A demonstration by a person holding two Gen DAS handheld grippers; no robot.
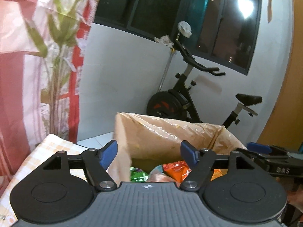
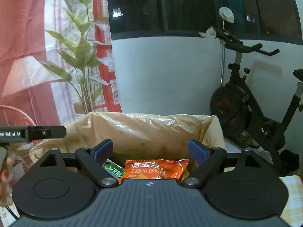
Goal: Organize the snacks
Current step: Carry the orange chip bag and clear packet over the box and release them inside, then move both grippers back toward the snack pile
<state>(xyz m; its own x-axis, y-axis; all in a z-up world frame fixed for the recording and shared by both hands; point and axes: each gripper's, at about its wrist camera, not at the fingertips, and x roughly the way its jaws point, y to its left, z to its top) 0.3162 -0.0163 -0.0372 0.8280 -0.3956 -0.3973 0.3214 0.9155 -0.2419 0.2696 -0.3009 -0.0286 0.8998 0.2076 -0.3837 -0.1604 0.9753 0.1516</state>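
Observation:
A cardboard box lined with a tan plastic bag point(image 1: 170, 132) point(image 2: 147, 130) stands in front of both grippers. Inside lie an orange snack packet point(image 2: 157, 169) point(image 1: 177, 170) and a green snack packet point(image 2: 113, 170) point(image 1: 138, 174). My left gripper point(image 1: 148, 154) is open and empty, just above the box's near edge. My right gripper point(image 2: 150, 152) is open and empty, above the orange packet. The right gripper also shows at the right edge of the left wrist view point(image 1: 269, 157). The left gripper shows at the left edge of the right wrist view point(image 2: 34, 132).
A black exercise bike point(image 1: 198, 98) point(image 2: 251, 102) stands behind the box by the white wall. A red and white curtain with a leaf print point(image 1: 47, 56) point(image 2: 56, 47) hangs at the left. A checked cloth point(image 1: 47, 151) covers the surface beside the box.

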